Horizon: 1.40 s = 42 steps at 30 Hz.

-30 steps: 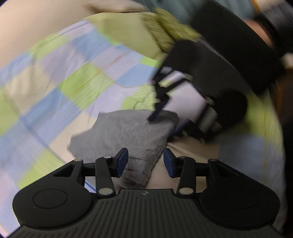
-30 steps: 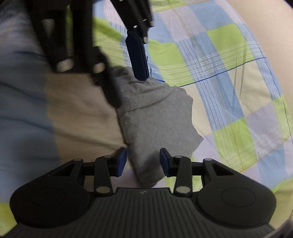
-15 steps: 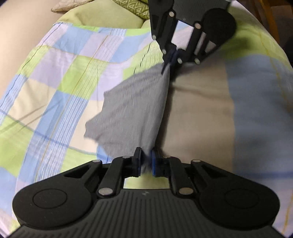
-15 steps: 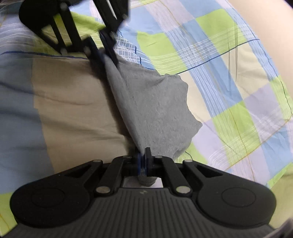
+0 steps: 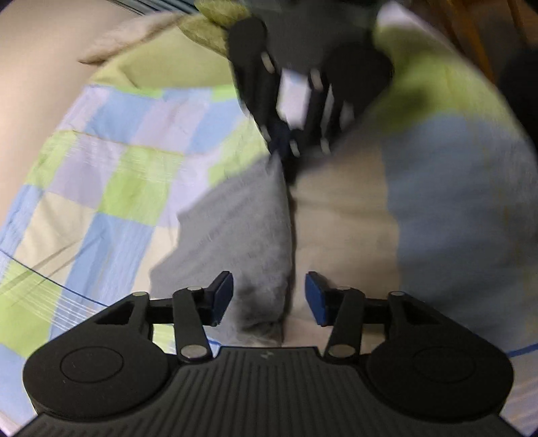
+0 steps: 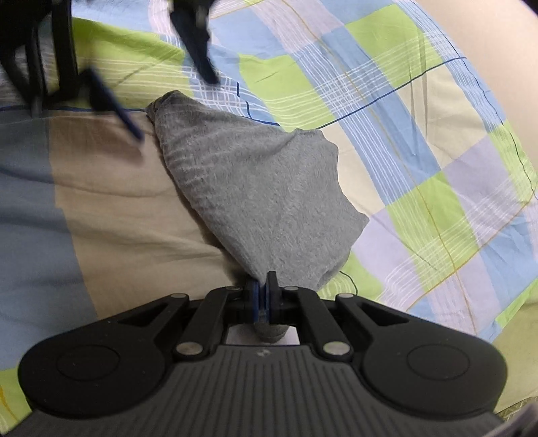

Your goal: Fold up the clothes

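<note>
A small grey knit garment (image 6: 265,201) lies on a checked bedsheet (image 6: 386,101), stretched along the seam between the checks and a plain beige band. My right gripper (image 6: 263,295) is shut on its near corner, a fold bunched behind the pads. In the left wrist view the same grey garment (image 5: 235,228) runs from between my left gripper (image 5: 269,297) jaws up to the right gripper (image 5: 285,148). The left jaws are opening; the cloth lies between them but the pads do not press it. From the right wrist, the left gripper (image 6: 171,101) hangs blurred over the garment's far end.
The bedsheet (image 5: 111,188) of green, blue, lilac and cream squares covers the left; plain beige and pale blue bands (image 5: 437,208) fill the right. An olive patterned cloth (image 5: 208,20) lies at the far edge. A beige wall (image 6: 487,43) borders the bed.
Half a second ago my left gripper was shut on the garment's end; its jaws have since spread and let go. The right gripper closed on its corner and stays shut.
</note>
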Available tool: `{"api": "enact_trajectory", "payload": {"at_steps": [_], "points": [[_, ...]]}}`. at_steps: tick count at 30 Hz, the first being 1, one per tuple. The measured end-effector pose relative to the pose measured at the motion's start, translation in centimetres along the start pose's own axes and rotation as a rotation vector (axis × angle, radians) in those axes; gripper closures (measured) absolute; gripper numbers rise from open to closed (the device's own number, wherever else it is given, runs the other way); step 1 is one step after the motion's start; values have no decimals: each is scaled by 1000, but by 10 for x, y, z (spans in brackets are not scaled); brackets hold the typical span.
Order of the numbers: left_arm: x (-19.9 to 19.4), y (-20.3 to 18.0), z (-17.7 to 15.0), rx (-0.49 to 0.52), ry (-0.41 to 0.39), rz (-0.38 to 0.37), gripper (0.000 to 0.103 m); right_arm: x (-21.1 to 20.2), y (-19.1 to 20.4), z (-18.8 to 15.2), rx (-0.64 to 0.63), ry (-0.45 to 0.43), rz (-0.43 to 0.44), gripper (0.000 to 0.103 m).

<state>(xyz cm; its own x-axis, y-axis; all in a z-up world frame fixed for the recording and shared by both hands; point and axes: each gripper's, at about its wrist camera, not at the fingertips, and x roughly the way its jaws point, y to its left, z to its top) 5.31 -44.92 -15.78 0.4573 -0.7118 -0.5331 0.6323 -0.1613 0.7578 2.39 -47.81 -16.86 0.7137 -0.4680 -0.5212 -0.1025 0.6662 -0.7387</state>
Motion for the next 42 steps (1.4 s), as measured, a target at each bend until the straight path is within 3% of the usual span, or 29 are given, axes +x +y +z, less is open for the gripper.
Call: {"api": "enact_trajectory", "payload": {"at_steps": [1, 3, 4, 10, 18, 22, 28, 31, 34, 39, 42], "points": [[3, 3, -3, -3, 17, -1, 77, -1, -1, 0, -5, 1, -2, 102], [3, 9, -13, -2, 50, 1, 89, -1, -3, -1, -10, 6, -8, 102], [2, 10, -17, -1, 58, -3, 101, -2, -4, -3, -9, 5, -7, 102], [-3, 5, -20, 34, 35, 3, 101, 1, -3, 1, 12, 13, 26, 101], [-56, 20, -31, -26, 1, 25, 101, -58, -11, 20, 187, -18, 78, 101], [-92, 14, -50, -30, 16, -9, 101, -93, 19, 33, 243, -12, 148, 101], [-127, -3, -84, -77, 70, -59, 100, -123, 70, 56, 433, -19, 308, 101], [-142, -15, -97, -135, 99, -54, 100, -125, 97, 66, 486, -10, 362, 100], [-154, -18, -106, -226, 140, -8, 100, -125, 107, 67, 481, 22, 375, 91], [-184, -16, -122, -529, 144, 47, 94, -146, 109, 55, 554, 22, 332, 88], [-197, -17, -124, -681, 124, 53, 93, -158, 102, 40, 684, 12, 286, 80]]}}
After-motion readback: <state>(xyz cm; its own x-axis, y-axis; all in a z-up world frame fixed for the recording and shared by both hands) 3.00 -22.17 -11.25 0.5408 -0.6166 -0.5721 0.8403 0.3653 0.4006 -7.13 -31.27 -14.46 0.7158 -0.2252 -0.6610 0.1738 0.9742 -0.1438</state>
